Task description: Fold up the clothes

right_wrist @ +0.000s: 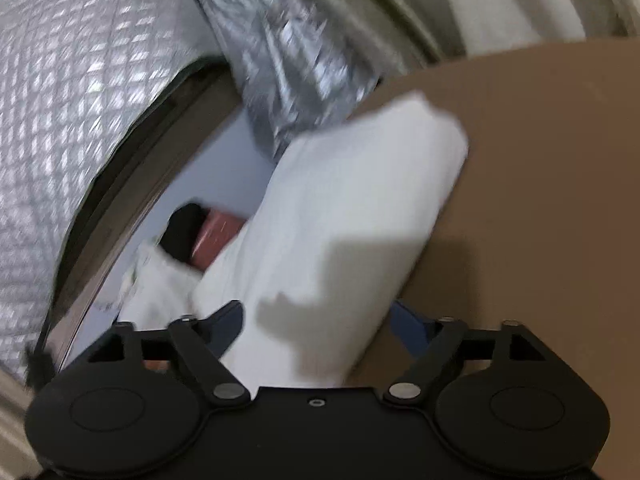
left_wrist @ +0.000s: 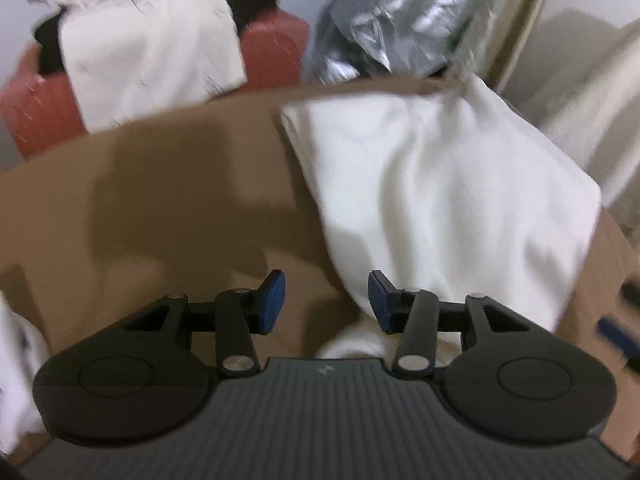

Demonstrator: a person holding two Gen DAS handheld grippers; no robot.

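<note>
A folded white garment (left_wrist: 440, 200) lies on the brown table (left_wrist: 160, 200), right of centre in the left wrist view. My left gripper (left_wrist: 326, 304) is open, its blue pads apart, at the garment's near left corner; the right pad (left_wrist: 380, 300) lies over the cloth edge. In the right wrist view the same white garment (right_wrist: 340, 240) fills the space between my right gripper's (right_wrist: 320, 324) fingers, which stand wide apart on either side of it. The view is blurred, and I cannot tell if the pads touch the cloth.
A red basket (left_wrist: 272, 52) with white cloth (left_wrist: 148, 56) draped over it and dark clothes stands beyond the table's far edge. A silver foil bag (left_wrist: 412, 12) lies at the back; it also shows in the right wrist view (right_wrist: 288, 60). More white cloth (left_wrist: 16, 360) lies at the left edge.
</note>
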